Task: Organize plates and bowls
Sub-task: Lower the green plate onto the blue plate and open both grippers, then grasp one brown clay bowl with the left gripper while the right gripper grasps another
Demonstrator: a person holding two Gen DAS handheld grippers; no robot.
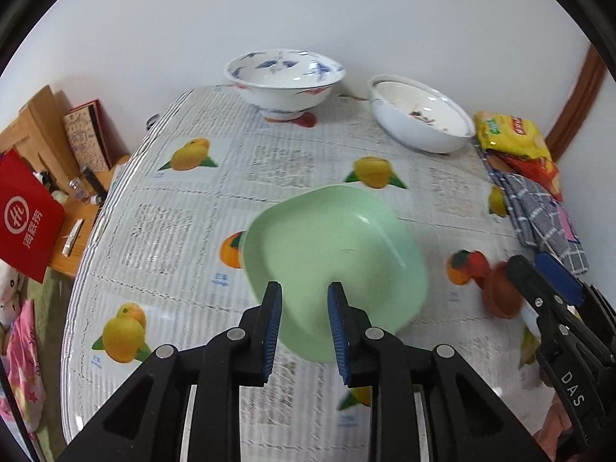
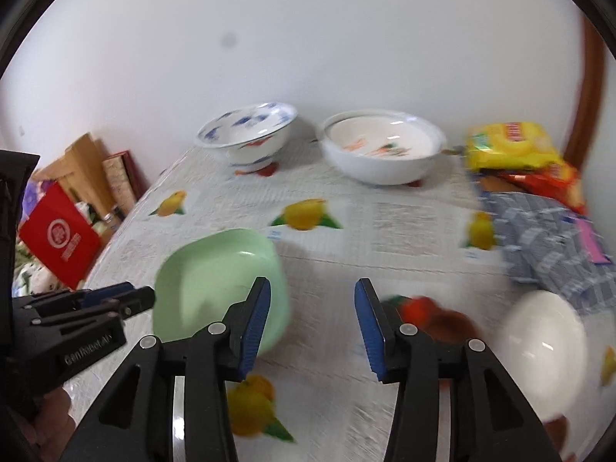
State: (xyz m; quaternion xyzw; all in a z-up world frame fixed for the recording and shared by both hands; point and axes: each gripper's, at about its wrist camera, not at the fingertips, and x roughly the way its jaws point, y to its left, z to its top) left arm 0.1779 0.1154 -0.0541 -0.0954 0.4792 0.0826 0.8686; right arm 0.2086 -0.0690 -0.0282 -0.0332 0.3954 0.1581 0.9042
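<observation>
Green plate (image 1: 338,254) looked like matt plastic. Blue-patterned bowl (image 1: 285,81) and white bowl (image 1: 419,115) were glossy, ceramic-like (bright highlights). Fruit-print tablecloth (image 1: 173,231) had a ribbed sheen. Checked cloth (image 1: 539,215) was woven; snack packets (image 1: 508,134) shiny film.

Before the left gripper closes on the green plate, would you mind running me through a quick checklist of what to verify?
1. Left gripper open: ok, there is a clear gap between its fingers.
2. Green plate lined up with it: ok, the near rim sits between the fingers in the left wrist view.
3. Rim actually touched by the pads: cannot tell, the plate is blurred.
4. Right gripper free: ok, open and holding nothing.
5. Right gripper out of the way: ok, it is off to the plate's right side.
6. Stacking targets visible: ok, the blue-patterned bowl and the white bowl stand by the wall.
</observation>
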